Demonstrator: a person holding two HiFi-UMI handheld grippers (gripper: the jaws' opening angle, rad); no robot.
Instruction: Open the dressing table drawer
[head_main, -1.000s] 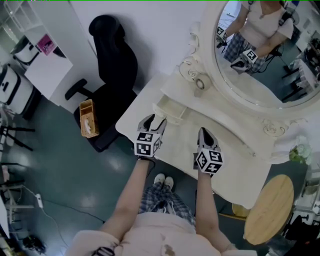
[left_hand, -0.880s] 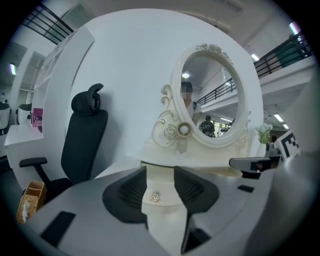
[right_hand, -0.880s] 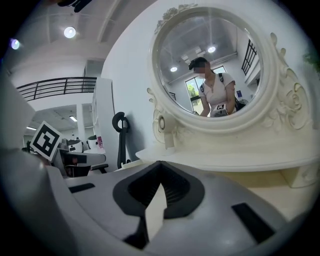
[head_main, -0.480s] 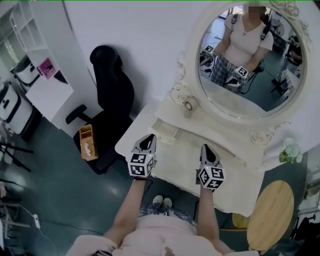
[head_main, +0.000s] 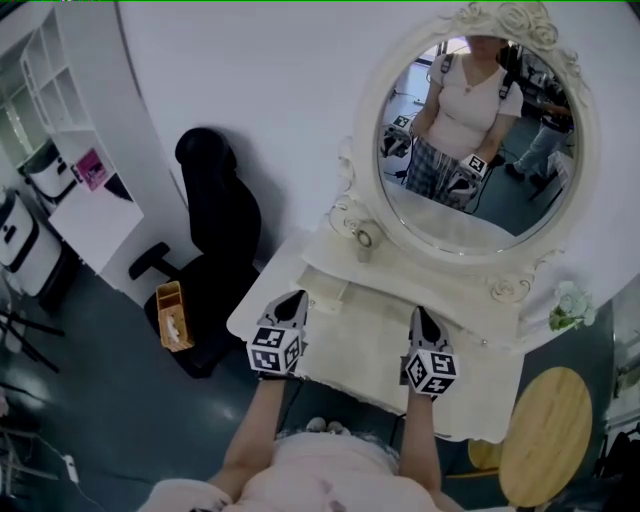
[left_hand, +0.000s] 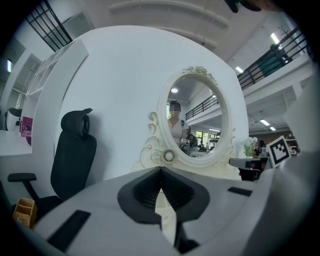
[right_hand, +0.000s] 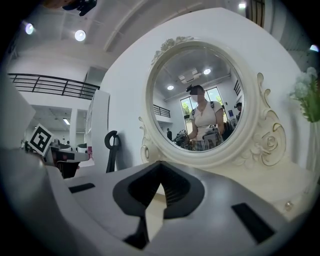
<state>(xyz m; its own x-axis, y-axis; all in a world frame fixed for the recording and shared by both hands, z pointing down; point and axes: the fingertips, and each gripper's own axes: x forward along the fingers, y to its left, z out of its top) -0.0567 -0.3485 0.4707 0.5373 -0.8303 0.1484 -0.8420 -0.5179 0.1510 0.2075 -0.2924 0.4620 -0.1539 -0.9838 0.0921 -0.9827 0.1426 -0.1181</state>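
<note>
The white dressing table (head_main: 372, 345) with its oval mirror (head_main: 470, 140) stands in front of me. Its small left drawer (head_main: 325, 290) is pulled out from under the mirror base. My left gripper (head_main: 296, 298) hovers just short of that drawer, over the table's left part; it is shut with nothing between the jaws. In the left gripper view the gripper (left_hand: 160, 170) points roughly level at the mirror. Over the table's middle, my right gripper (head_main: 419, 316) is also shut and empty. In the right gripper view the gripper (right_hand: 160, 164) faces the mirror frame (right_hand: 260, 135).
A black office chair (head_main: 215, 230) stands left of the table, with a small wooden box (head_main: 172, 315) on the floor by it. A round wooden stool (head_main: 545, 440) sits at the right. White shelving (head_main: 70, 150) is at the far left, flowers (head_main: 568, 305) at the table's right end.
The left jaws have closed. Both grippers have lifted and drawn back from the open drawer and tabletop. The head view has tilted up, so more of the mirror shows.
</note>
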